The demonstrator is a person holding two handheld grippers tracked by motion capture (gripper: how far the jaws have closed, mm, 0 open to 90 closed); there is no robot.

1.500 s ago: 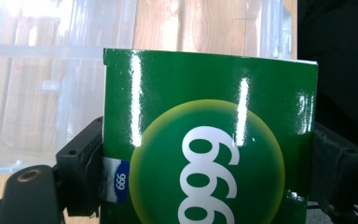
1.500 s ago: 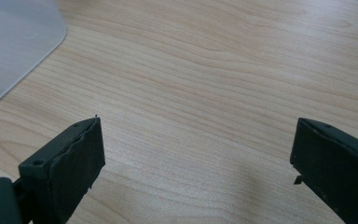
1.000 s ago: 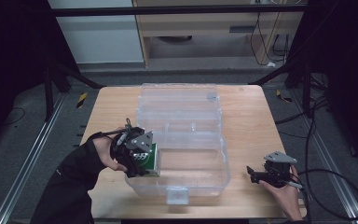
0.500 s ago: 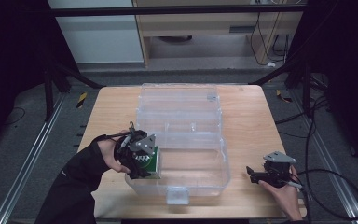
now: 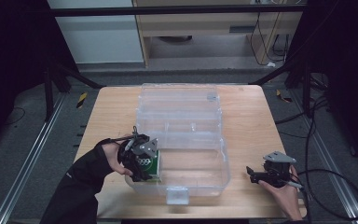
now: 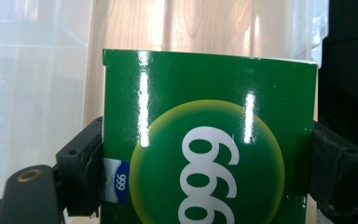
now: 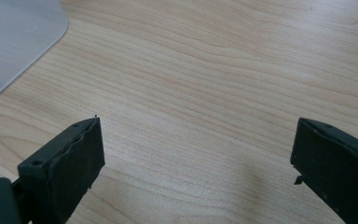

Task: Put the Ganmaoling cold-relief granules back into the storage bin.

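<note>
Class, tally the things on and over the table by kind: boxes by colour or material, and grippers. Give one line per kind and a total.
Green box: 1
Clear plastic box: 1
Grippers: 2, the left gripper and the right gripper
Total: 4

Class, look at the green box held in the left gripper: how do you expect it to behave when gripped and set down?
The green box is probably stiff card: its sides look unbowed between the left gripper's fingers. Its glossy face may be slippery. Flat-sided, it should not roll, though it might tip inside the clear container.
</note>
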